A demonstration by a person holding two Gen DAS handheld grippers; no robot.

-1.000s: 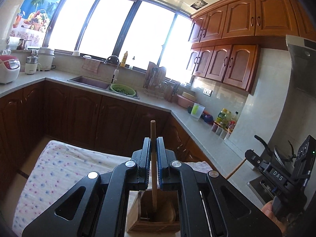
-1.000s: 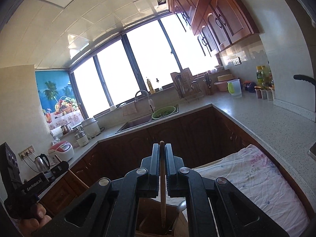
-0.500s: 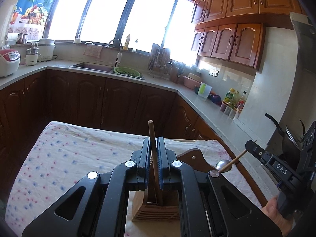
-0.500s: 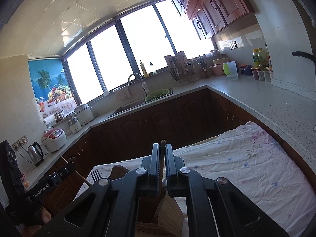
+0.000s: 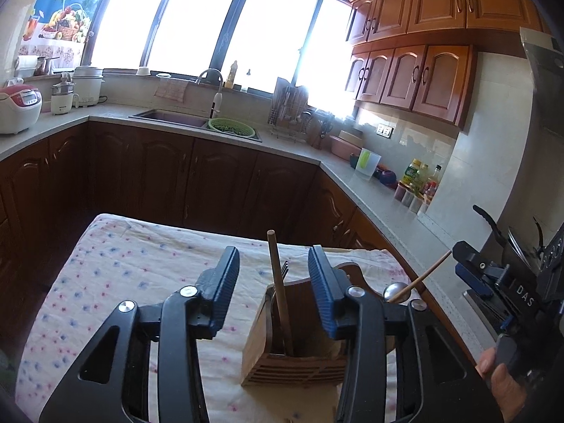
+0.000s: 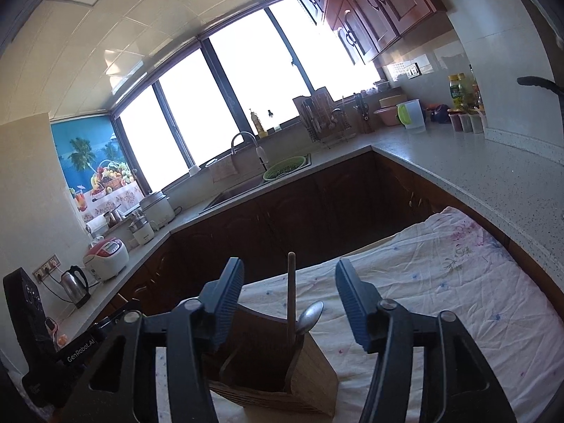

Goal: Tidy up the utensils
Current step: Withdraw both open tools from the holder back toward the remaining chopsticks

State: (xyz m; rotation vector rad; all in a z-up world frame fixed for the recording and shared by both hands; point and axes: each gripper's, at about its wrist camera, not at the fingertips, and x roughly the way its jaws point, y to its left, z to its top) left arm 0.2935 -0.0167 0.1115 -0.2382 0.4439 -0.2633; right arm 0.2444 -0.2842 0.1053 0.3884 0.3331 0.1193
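Observation:
A slatted wooden utensil holder (image 5: 292,366) (image 6: 310,370) stands on the cloth-covered table. My left gripper (image 5: 274,276) hovers just above it and its jaws are opening. A wooden handle (image 5: 276,282) stands in the holder between the pads, touching neither, with fork tines (image 5: 284,268) beside it. My right gripper (image 6: 289,287) is also opening over the holder. A second wooden handle (image 6: 291,292) stands upright between its pads, free of both. A metal spoon bowl (image 6: 310,313) (image 5: 396,290) sticks up next to that handle.
A floral cloth (image 5: 123,275) covers the table. Dark cabinets and an L-shaped counter (image 6: 476,176) with sink (image 5: 169,118), rice cooker (image 6: 105,259) and kettle (image 6: 75,283) surround it. A person's hand (image 5: 500,387) grips the right tool at the left wrist view's lower right.
Both grippers came down over the holder while shut on wooden handles, then opened. The two handles now stand loose in the holder.

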